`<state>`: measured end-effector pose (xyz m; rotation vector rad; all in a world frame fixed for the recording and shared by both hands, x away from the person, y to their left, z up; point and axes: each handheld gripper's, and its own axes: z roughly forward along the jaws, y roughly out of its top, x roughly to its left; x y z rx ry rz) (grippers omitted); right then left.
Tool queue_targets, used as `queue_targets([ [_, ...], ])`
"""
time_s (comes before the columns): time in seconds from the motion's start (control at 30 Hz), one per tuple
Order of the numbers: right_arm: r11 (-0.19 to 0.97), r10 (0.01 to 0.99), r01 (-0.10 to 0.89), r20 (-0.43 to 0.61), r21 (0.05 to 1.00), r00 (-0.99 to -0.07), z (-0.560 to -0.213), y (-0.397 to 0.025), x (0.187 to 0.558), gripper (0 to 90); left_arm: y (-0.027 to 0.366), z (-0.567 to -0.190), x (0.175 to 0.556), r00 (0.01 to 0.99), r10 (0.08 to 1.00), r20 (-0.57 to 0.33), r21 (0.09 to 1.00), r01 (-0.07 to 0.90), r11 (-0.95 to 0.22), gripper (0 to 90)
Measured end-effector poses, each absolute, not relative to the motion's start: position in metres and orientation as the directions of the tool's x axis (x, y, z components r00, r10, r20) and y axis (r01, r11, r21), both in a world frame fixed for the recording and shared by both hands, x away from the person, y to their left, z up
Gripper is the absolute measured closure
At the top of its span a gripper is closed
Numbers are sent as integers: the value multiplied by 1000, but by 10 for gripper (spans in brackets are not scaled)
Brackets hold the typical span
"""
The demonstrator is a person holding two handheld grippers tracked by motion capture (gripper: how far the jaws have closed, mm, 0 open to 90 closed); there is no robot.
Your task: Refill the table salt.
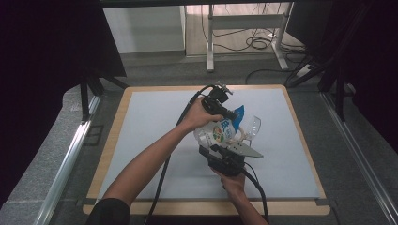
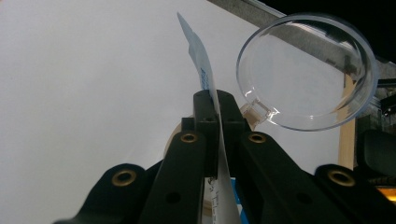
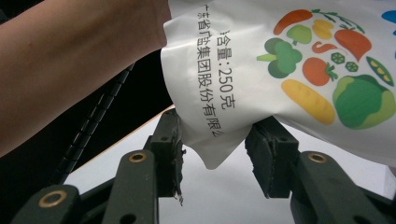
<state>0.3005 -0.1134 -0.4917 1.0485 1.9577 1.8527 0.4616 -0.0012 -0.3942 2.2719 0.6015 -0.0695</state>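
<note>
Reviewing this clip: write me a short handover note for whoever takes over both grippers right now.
Left gripper: shut on the top edge of the white plastic pouch printed with vegetables, holding it up over the table.
Right gripper: open, jaws either side of the pouch's lower corner, not yet closed on it.
Clear round plastic bowl: just beyond the pouch, over the pale grey mat; whether it rests on the mat cannot be told.
Done: pouch lifted and brought next to the bowl.
Left: probably close the right gripper on the lower corner, then tip or open the pouch toward the bowl. Whether the pouch is already open cannot be told.
</note>
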Motion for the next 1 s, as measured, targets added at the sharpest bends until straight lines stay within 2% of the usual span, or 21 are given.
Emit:
queue_targets([
  [1.0,-65,642,316,282,947,-713,-491,-115,300,591,-2,-396,461,884,401,-241,670,450,-591,899],
])
